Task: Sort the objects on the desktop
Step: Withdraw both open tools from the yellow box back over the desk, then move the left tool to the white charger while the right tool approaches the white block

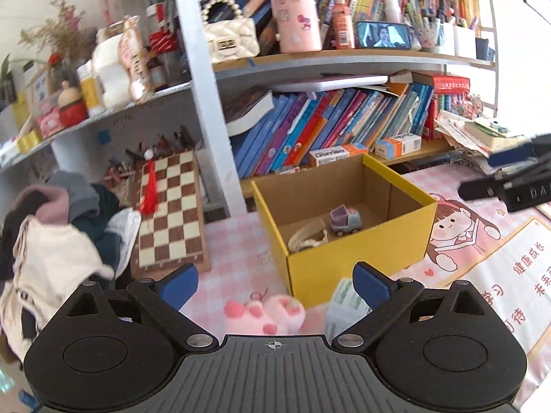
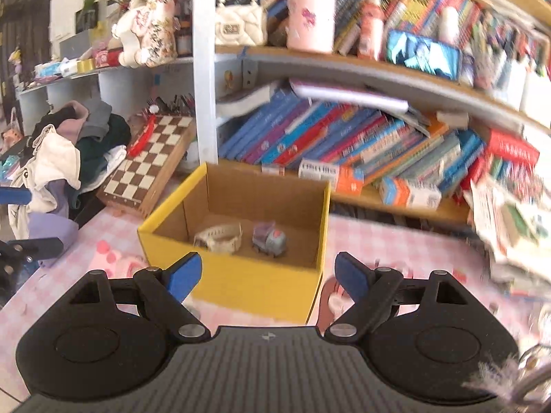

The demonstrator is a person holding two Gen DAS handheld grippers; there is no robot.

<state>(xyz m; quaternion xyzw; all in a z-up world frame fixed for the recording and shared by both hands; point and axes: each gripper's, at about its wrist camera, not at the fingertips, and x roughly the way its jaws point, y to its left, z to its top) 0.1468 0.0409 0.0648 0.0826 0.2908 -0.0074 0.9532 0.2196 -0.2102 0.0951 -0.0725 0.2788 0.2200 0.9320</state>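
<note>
Both claws standing wide, holding nothing: left claw (image 1: pixel 275 287), right claw (image 2: pixel 268 277). Lying already in box (image 1: pixel 361 258): watch (image 1: pixel 308 237) and toy car (image 1: pixel 344 220). Waiting outside at 6 o'clock of box: plush (image 1: pixel 272 313) and carton (image 1: pixel 346 304). Risking to knock the light box or pinch plush badly, bcs soft. Reading only "DA" on right claw's side at 3 o'clock; carton print too blurred.
</note>
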